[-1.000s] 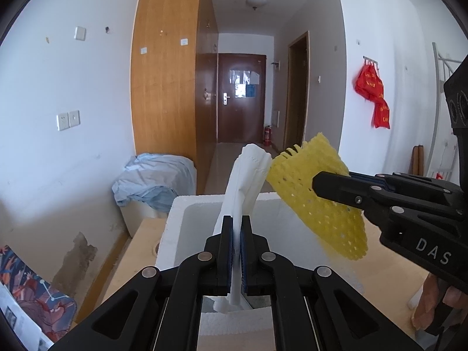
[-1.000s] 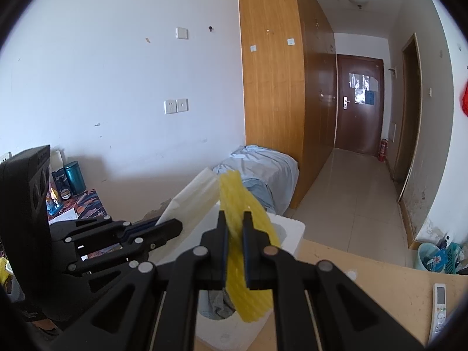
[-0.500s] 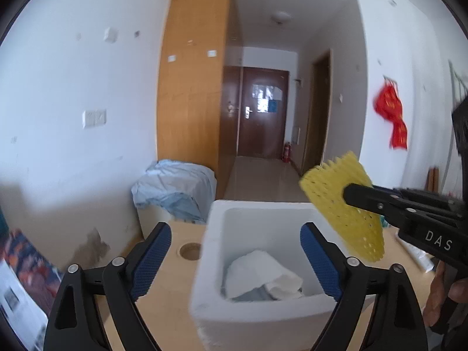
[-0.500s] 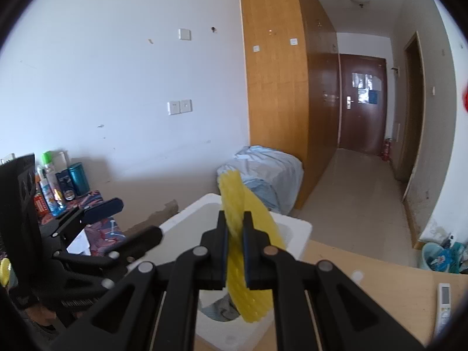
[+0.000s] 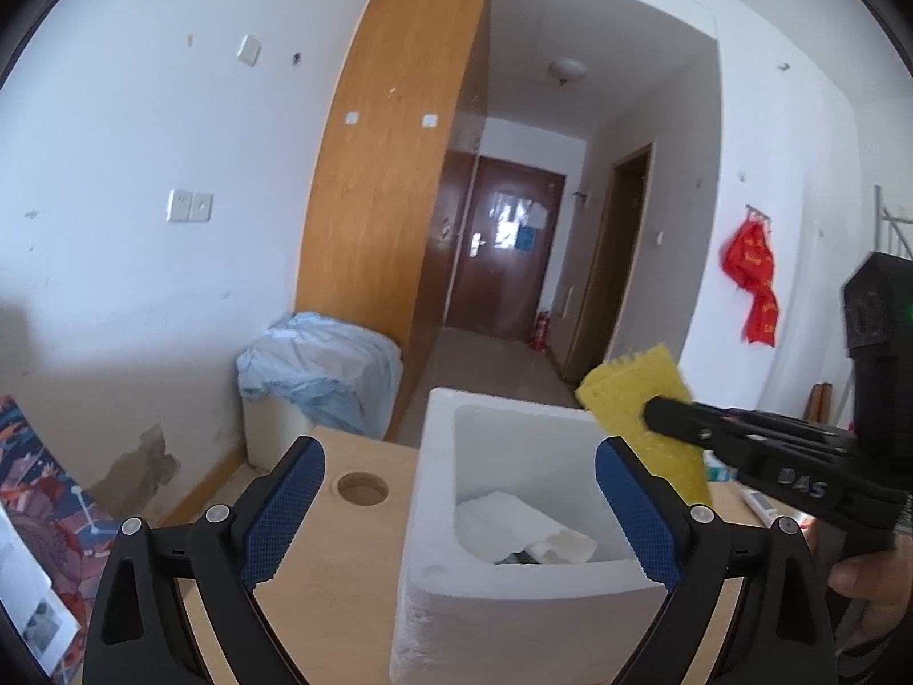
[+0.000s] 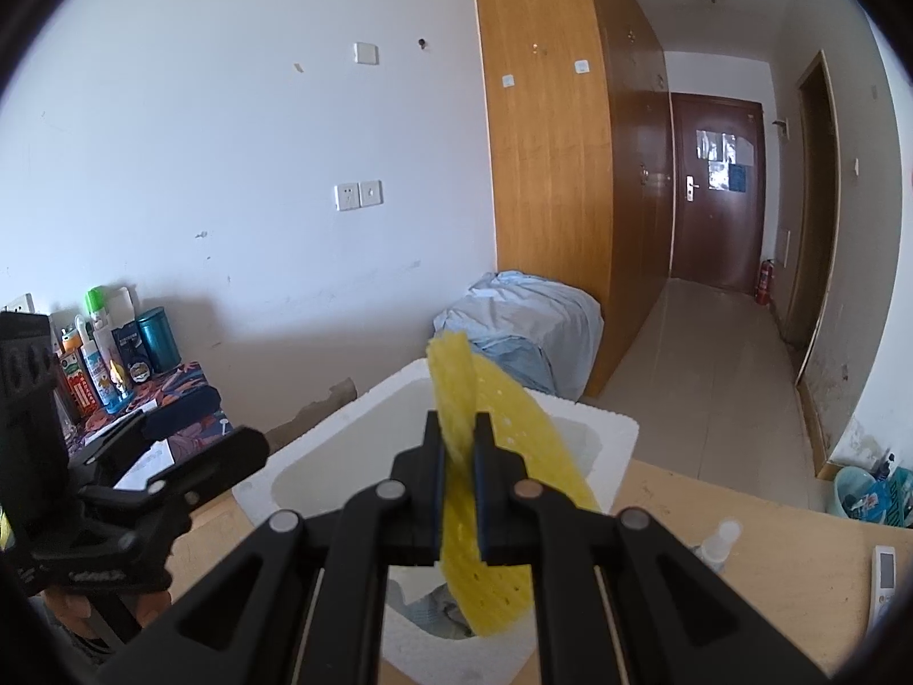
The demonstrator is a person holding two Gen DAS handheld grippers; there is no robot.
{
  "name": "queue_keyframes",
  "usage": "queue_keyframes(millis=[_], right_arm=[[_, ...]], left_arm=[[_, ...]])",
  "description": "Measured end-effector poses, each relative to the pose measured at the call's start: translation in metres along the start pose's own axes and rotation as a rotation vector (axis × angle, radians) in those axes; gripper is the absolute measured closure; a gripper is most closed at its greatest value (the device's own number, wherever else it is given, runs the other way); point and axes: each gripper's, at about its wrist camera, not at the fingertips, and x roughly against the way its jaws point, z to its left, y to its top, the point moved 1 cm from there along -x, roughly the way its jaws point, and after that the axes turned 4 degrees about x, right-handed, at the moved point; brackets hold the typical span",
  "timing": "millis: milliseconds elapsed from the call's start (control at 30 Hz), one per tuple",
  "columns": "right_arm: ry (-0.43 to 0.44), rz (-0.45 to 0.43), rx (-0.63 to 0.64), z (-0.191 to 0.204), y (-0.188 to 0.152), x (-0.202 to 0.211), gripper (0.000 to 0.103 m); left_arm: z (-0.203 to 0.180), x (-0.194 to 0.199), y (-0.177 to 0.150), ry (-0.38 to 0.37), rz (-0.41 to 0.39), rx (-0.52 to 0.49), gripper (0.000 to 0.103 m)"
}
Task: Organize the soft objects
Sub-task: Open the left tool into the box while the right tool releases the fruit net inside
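The left claw (image 5: pixel 459 505) stands wide with nothing between its blue pads (image 5: pixel 282 505), one on each side of the white foam box (image 5: pixel 433 514); its jaws have just been opening. The box sits on the pale wooden worktop (image 5: pixel 319 588), and a white foam sheet (image 5: pixel 513 519) lies crumpled inside it near the bottom. A round hole (image 5: pixel 361 488) is cut in the worktop just left of the box.

The right claw (image 6: pixel 459 491) is pinched tight on a yellow foam net (image 6: pixel 491 491), which hangs over the open top of the box, its lower end dipping below the rim. A white remote (image 6: pixel 884 571) lies on the worktop to the far right, well apart from the box.

Beyond the worktop a pale blue cloth (image 6: pixel 525 319) drapes over something low beside a tall wooden wardrobe (image 6: pixel 548 171). A dark brown door (image 6: pixel 716 194) closes the far end of the hallway.
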Motion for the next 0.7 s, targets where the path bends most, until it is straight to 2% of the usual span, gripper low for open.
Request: queue_keyframes(millis=[67, 100, 133, 167, 200, 233, 500, 700], right_arm=[[-0.002, -0.002, -0.001, 0.001, 0.000, 0.001, 0.091], [-0.006, 0.000, 0.002, 0.001, 0.000, 0.000, 0.085], [-0.011, 0.003, 0.001, 0.001, 0.000, 0.001, 0.070], [-0.008, 0.000, -0.005, 0.000, 0.001, 0.001, 0.060], [-0.006, -0.009, -0.013, -0.001, 0.001, 0.003, 0.041], [-0.008, -0.020, -0.018, -0.001, 0.001, 0.005, 0.034], [-0.016, -0.036, -0.019, -0.001, 0.003, 0.010, 0.034], [-0.002, -0.039, -0.004, 0.006, 0.003, 0.014, 0.029]], left_arm=[[-0.004, 0.002, 0.001, -0.001, -0.015, -0.011, 0.007], [-0.005, 0.002, 0.000, 0.000, -0.018, -0.014, 0.007], [-0.005, 0.002, 0.000, 0.005, -0.020, -0.018, 0.007], [-0.006, 0.001, -0.001, 0.010, -0.019, -0.022, 0.007], [-0.005, 0.000, -0.001, 0.010, -0.015, -0.022, 0.007], [-0.005, -0.001, -0.002, 0.012, -0.009, -0.018, 0.007], [0.000, -0.005, -0.002, 0.017, 0.007, 0.013, 0.007], [-0.001, -0.006, -0.005, 0.017, 0.014, 0.023, 0.007]])
